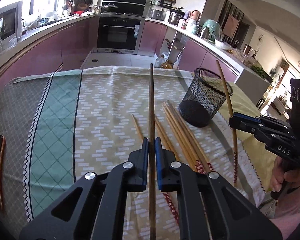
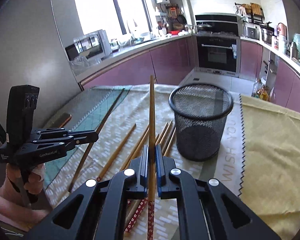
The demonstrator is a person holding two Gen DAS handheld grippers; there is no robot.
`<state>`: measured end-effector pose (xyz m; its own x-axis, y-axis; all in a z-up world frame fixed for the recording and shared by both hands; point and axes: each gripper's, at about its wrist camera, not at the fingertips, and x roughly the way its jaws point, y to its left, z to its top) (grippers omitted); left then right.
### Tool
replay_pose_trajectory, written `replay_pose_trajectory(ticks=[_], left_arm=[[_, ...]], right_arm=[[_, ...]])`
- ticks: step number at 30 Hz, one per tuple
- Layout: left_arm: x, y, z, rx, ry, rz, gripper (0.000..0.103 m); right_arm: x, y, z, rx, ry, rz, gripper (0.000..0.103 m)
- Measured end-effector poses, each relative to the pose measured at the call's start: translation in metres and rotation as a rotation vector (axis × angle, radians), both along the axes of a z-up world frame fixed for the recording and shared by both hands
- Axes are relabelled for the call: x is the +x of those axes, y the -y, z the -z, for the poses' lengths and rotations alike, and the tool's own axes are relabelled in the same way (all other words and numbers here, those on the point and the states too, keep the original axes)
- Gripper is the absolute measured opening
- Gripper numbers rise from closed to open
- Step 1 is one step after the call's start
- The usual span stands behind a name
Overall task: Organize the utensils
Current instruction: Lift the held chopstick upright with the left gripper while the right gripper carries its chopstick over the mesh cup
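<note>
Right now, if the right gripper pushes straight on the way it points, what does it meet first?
Probably the tablecloth just left of the mesh cup. The right gripper, shut on a chopstick, aims past the cup's rim; depth is unclear.

You had the mesh cup (image 2: 201, 124) standing upright on the tablecloth (image 1: 102, 108), to the right of the loose chopsticks (image 1: 180, 132) that lay side by side on the cloth, their far tips just beside its base. Your left gripper (image 1: 152, 142) pinched one chopstick (image 1: 151, 100) above that bundle. Your right gripper (image 2: 152, 150), further right, pinched another chopstick (image 2: 152, 108) just left of the cup. Behind the table ran the kitchen counter (image 1: 50, 32) and oven (image 1: 119, 34).
</note>
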<state>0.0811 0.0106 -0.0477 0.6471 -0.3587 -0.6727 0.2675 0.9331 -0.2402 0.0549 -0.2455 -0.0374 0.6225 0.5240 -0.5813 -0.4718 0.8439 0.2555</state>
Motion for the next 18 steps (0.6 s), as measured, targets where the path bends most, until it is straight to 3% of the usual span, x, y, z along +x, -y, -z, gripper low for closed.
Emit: replay_pose_trajectory(ticks=[11,18], left_arm=[[-0.015,0.001,-0.069,-0.130,0.138,0.084,0.007],[0.002,0.015,-0.108,-0.179,0.236,0.106,0.007]], right_arm=[[0.003,0.026,-0.042,0.063,0.124,0.046,0.006],[0.012,0.038,-0.074,0.070,0.196,0.051,0.005]])
